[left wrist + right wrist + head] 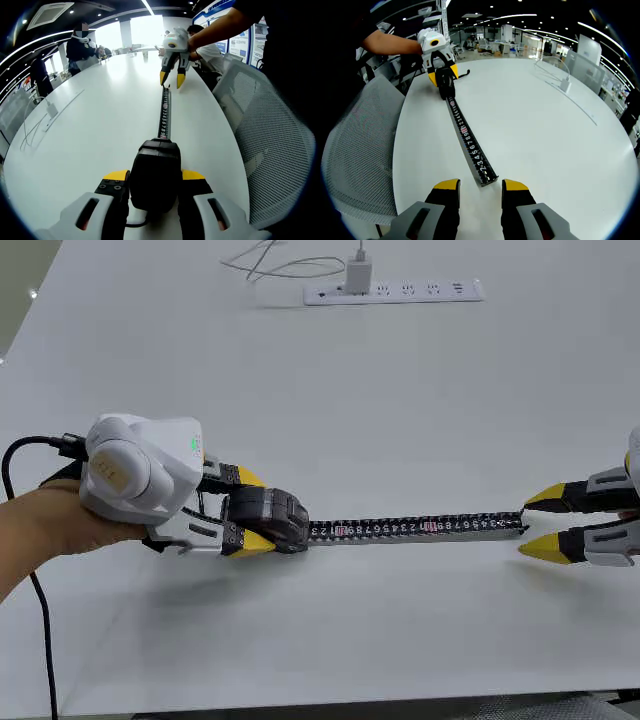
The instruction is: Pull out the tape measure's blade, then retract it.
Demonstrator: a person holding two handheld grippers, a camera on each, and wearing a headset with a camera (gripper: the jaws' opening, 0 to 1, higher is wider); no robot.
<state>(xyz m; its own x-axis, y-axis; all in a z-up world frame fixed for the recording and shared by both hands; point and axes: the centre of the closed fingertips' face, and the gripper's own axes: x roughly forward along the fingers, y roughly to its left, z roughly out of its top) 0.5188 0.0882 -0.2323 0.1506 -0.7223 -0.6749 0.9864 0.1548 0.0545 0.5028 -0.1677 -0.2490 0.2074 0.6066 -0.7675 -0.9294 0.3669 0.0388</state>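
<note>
My left gripper (258,510) is shut on the black tape measure case (265,517), which rests on the white table (350,390). In the left gripper view the case (156,172) sits clamped between the yellow-tipped jaws. The blade (415,528) lies flat on the table, stretched out to the right. Its end hook (487,179) lies just in front of my right gripper (480,186), which is open and not touching it. In the head view my right gripper (523,527) has a jaw tip on either side of the blade's end. My right gripper (170,79) faces me at the blade's far end.
A white power strip (393,291) with a plugged-in charger (358,272) and a white cable lies at the table's far edge. A black cable (40,610) trails from the left gripper. A mesh chair (270,130) stands beside the table. People stand farther off.
</note>
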